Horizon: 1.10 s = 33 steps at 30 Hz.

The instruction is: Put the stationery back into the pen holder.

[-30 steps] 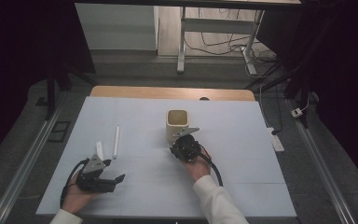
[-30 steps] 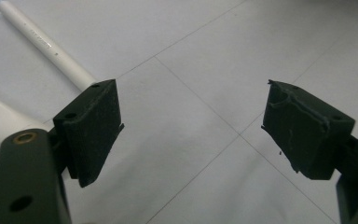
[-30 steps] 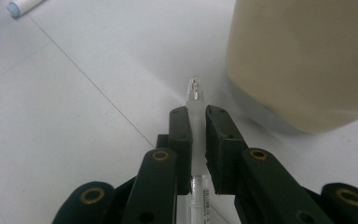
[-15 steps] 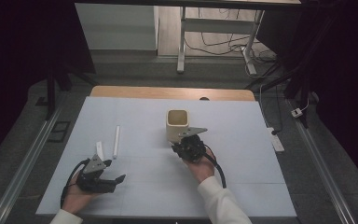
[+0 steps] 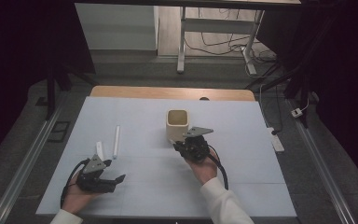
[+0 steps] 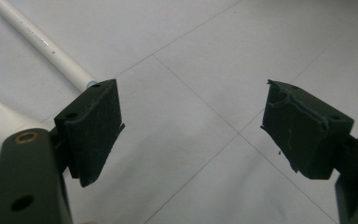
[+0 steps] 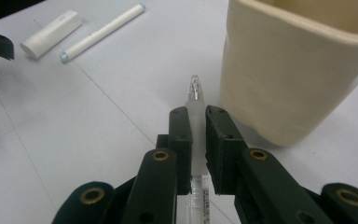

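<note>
A cream square cup stands upright on the white mat; in the right gripper view the cup rises at the right. My right gripper is just in front of it, and the right gripper is shut on a clear pen whose tip pokes out past the pads, a little above the mat. My left gripper rests near the front left, and the left gripper is open with nothing between its pads. A long white pen and a short white tube lie just beyond it.
The white mat covers the table, with a wooden strip along its far edge. Metal rails run along both sides. A desk frame and cables stand on the floor behind the table.
My right gripper has lifted a little and shifted to the right with the clear pen in it. The left gripper and the cup have stayed where they were.
</note>
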### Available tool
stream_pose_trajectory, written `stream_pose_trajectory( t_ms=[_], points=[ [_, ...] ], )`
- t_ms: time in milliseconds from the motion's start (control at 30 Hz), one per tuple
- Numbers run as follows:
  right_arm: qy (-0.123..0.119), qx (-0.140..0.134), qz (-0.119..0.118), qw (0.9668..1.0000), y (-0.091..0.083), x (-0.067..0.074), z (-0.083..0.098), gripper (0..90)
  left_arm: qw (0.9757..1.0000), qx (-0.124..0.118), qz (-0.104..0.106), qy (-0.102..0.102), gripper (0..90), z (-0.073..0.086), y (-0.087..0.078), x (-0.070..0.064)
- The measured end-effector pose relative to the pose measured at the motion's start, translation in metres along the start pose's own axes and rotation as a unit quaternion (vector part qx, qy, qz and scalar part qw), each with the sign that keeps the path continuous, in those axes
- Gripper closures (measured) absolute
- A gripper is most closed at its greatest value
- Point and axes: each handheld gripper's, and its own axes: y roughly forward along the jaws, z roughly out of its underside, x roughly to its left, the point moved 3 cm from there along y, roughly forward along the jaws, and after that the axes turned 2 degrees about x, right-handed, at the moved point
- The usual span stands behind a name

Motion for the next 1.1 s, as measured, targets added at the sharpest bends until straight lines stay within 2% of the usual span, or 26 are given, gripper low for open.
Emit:
stream_pose_trajectory(
  t_ms=[1100],
  points=[
    [0.001,-0.066,0.003,0.9978,-0.031,-0.004,-0.016,80.1,1.0,-0.001,0.0,-0.002,19.2,-0.001,0.0,0.0]
  ],
)
